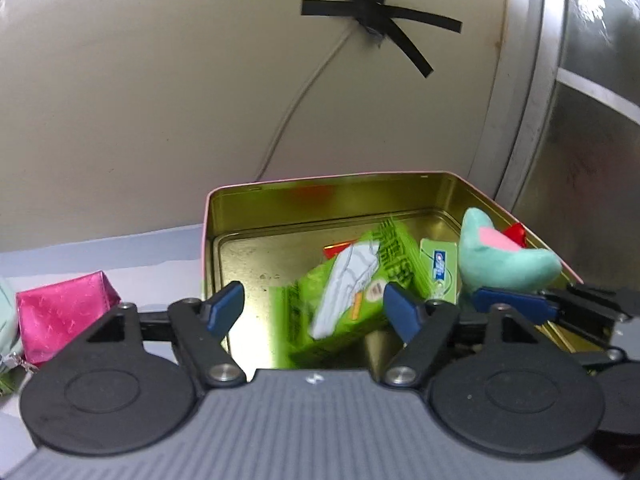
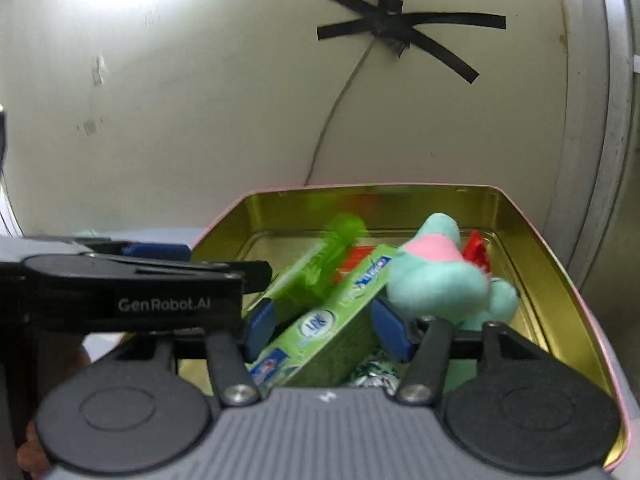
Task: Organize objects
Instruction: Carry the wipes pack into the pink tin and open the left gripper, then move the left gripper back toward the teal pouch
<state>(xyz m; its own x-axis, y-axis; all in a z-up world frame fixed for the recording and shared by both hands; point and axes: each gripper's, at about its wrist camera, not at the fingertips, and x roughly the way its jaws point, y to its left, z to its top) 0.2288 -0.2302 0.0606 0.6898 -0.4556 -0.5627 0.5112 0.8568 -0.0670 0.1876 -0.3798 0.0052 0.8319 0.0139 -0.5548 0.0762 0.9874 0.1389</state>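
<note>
Left of the tin (image 1: pixel 208 248), a pink pouch (image 1: pixel 64 316) lies on your pale table (image 1: pixel 120 248), before a cream wall. Your left gripper (image 1: pixel 314 312) gapes above a blurred green packet (image 1: pixel 344 300). Your right gripper (image 2: pixel 326 332) brackets a green box (image 2: pixel 332 332), apparently untouching, beside the teal plush (image 2: pixel 440 280).
</note>
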